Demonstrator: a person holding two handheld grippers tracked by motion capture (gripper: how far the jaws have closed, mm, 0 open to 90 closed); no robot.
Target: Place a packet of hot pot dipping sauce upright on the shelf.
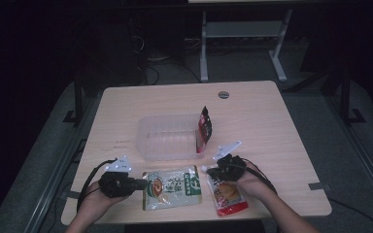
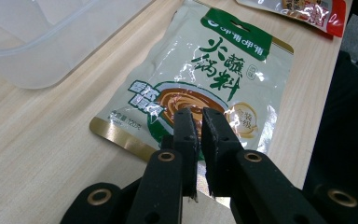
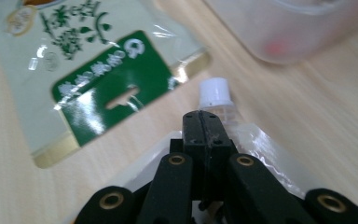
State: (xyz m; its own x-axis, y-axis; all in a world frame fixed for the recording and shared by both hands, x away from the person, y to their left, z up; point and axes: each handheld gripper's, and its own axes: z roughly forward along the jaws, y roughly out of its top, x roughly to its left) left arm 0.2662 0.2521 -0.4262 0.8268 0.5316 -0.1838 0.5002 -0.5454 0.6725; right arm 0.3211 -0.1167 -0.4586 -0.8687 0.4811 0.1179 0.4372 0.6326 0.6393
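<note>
Your left hand-held gripper (image 1: 138, 184) lies low at the near left of the counter (image 1: 257, 116), and its jaws are nearly together, pinching the near edge of the green-and-cream sauce pouch (image 1: 171, 187); in the left gripper view that pouch's gold-trimmed edge runs in between the two black jaws. Your right hand-held gripper (image 1: 211, 171) sits at the near right with its jaws pressed fully together on the top of the red-trimmed spouted pouch (image 1: 227, 193), just behind its white cap (image 3: 214, 91). Going by size: the pale wooden counter carries everything; the clear plastic tub (image 1: 167, 136) stands at its middle, beyond both pouches; the green-and-cream pouch lies flat between your two hands, just in front of the tub; the spouted pouch lies flat beside it to the right, close to the counter's front edge; a small dark red packet (image 1: 204, 127) stands leaning at the tub's right end.
</note>
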